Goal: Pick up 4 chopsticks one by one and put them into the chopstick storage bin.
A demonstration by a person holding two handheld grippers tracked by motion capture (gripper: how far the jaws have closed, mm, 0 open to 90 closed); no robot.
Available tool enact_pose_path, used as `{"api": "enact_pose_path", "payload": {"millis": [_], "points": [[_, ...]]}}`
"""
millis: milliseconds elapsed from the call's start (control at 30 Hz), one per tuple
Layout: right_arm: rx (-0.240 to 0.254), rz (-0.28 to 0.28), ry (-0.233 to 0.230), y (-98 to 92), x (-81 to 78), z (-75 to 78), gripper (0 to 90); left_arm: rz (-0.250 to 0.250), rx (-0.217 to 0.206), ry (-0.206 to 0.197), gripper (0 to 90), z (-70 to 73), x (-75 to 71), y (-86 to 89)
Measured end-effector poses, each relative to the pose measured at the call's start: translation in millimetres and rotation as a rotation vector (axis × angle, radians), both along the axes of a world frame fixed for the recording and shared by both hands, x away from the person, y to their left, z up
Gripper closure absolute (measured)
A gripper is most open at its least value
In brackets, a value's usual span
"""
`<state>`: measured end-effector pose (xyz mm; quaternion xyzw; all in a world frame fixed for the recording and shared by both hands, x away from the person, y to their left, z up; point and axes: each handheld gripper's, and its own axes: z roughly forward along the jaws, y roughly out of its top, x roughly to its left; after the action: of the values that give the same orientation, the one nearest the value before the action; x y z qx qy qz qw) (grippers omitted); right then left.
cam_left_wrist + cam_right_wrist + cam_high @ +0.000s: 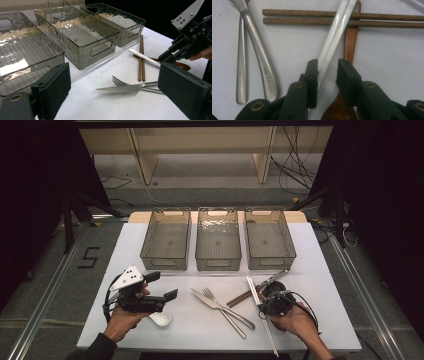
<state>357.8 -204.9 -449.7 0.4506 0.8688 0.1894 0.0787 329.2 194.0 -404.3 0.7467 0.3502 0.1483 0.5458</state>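
My right gripper (263,306) points down at the table on the right, its jaws astride a pair of white chopsticks (334,30). The left pad (313,75) lies against them, while a gap remains at the right pad, so it is open. Beneath them lies a wooden spoon (350,42). Brown chopsticks (299,16) lie crosswise just beyond. The white chopsticks (270,335) run toward the front edge. My left gripper (162,286) hovers at the left, wide open and empty, above a white ceramic spoon (161,319). The left gripper view shows the right gripper (170,56) over the white chopsticks (143,56).
Three empty clear bins (165,262) (218,262) (270,261) stand in a row at the back of the white table (150,335). A steel knife (210,301) and fork (235,326) lie crossed in the middle. A metal utensil (272,280) lies beyond the right gripper.
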Motion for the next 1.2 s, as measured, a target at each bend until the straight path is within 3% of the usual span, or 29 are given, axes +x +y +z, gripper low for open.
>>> {"api": "enact_pose_path", "payload": {"millis": [700,1200], "points": [[-0.013,0.011,0.062,2.4,-0.2,-9.2,75.1,0.004,-0.003,-0.002,10.7,0.5,-0.5,-0.1],[0.003,-0.046,0.078,1.3,-0.1,-9.3,82.8,0.004,0.002,-0.005,10.8,0.6,-0.6,0.0]]}}
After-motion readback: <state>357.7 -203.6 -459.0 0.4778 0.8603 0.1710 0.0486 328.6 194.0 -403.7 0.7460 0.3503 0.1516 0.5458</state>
